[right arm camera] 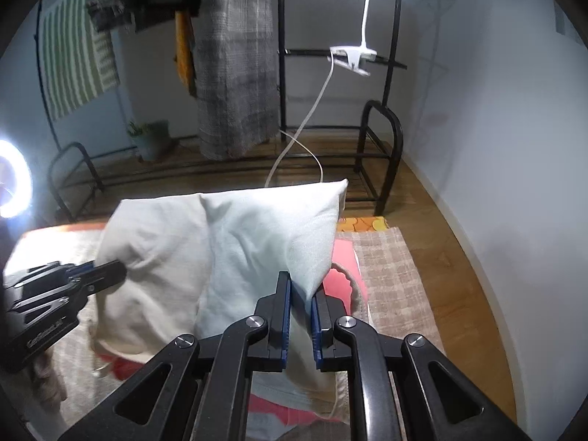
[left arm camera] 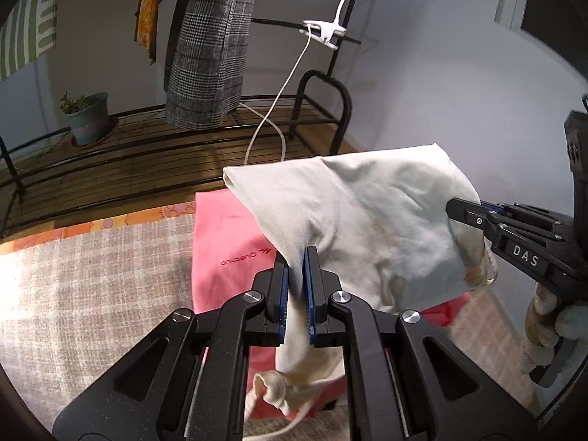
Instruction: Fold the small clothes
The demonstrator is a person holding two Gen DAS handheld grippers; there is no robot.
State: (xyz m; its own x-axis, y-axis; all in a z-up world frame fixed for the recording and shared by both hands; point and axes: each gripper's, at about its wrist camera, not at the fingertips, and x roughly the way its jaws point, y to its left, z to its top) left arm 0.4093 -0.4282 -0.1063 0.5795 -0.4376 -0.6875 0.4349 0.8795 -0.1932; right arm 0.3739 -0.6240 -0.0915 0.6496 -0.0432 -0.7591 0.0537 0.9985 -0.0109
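- Behind the work surface, a black clothes rack (left arm camera: 323,84) is seen against a pale wall, with a checked grey garment (left arm camera: 209,47) hanging from it, a white clip lamp (left arm camera: 323,31) clamped to a bar, and a potted plant (left arm camera: 88,117) on the floor rail.
- A checked beige cloth (left arm camera: 92,264) covers the surface; a pink garment (left arm camera: 224,242) lies flat across its middle, reaching the far edge.
- A small pale garment (left arm camera: 367,228) is held up above the pink one, stretched between both grippers.
- The left gripper (left arm camera: 297,275) is clamped almost fully closed on one bunched end of it.
- The right gripper (right arm camera: 301,301) is likewise pinched tight on the other end.
- The garment's long axis runs from one gripper to the other, so neither hand is nearer; a loose drawstring end (left arm camera: 272,389) dangles below the left jaws and could be caught in a fold.
- Laying it down is judged to be obstructed only by the pink garment underneath.
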